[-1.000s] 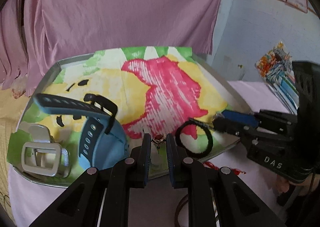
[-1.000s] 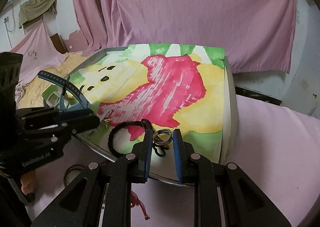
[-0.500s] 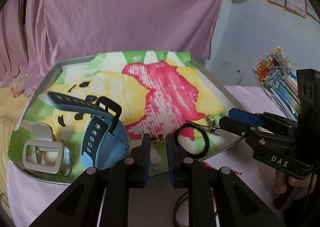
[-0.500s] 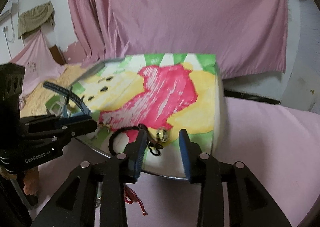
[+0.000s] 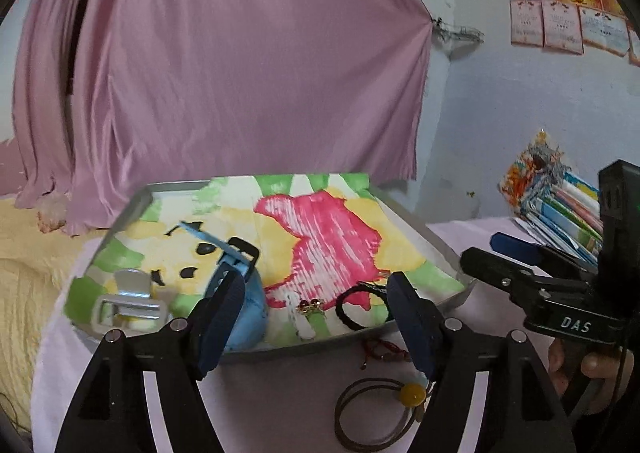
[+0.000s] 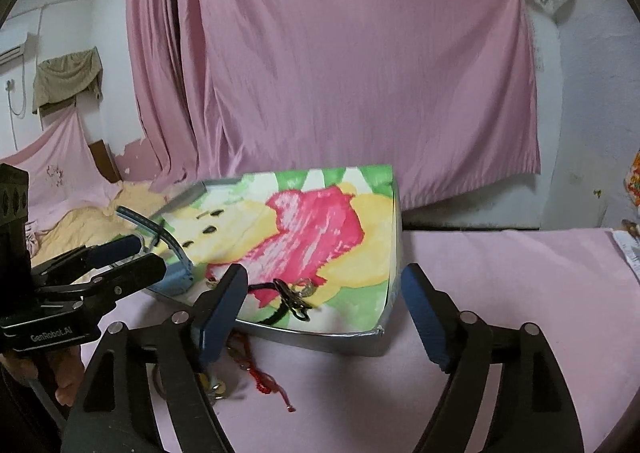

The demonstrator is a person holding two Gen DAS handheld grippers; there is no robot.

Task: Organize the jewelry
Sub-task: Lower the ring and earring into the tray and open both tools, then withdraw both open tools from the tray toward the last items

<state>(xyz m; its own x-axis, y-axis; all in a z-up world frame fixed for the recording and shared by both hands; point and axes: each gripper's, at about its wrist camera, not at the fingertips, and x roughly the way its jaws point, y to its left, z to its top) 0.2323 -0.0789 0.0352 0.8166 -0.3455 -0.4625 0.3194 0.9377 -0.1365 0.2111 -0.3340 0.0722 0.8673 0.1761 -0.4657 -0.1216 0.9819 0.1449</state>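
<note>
Pink curtain cloth (image 5: 224, 85) fills the back of both my views, and a pink sheet covers the desk (image 6: 500, 293) under everything. On it sits a shallow grey metal tray (image 5: 440, 249) lined with a painted paper sheet in yellow, green and red (image 5: 320, 237).

Much is hard to read. My left claw (image 5: 316, 327) blocks the near rim of the tray, and its left finger covers part of a light blue rubber watch (image 5: 244, 293) whose strap arches up over the paper. Beside the watch lies a silver metal clip (image 5: 128, 301), blurred. A small gold earring with dark red beads (image 5: 310, 306) rests on the paper between my left fingers, touching neither. A black loop hair tie (image 5: 356, 311) lies just right of it, partly behind the right finger. In the right wrist view a small silver ring and clasp cluster (image 6: 298, 295) lies on the same hair tie, too smeared to separate.

Off the tray, on the sheet, I see a red braided string bracelet (image 5: 384, 349) and a brown cord necklace with a yellow bead (image 5: 412, 393), its far loop cut by my finger.

Both claws are spread wide with nothing in them; the right claw (image 6: 324, 317) hovers at the tray's near corner.
</note>
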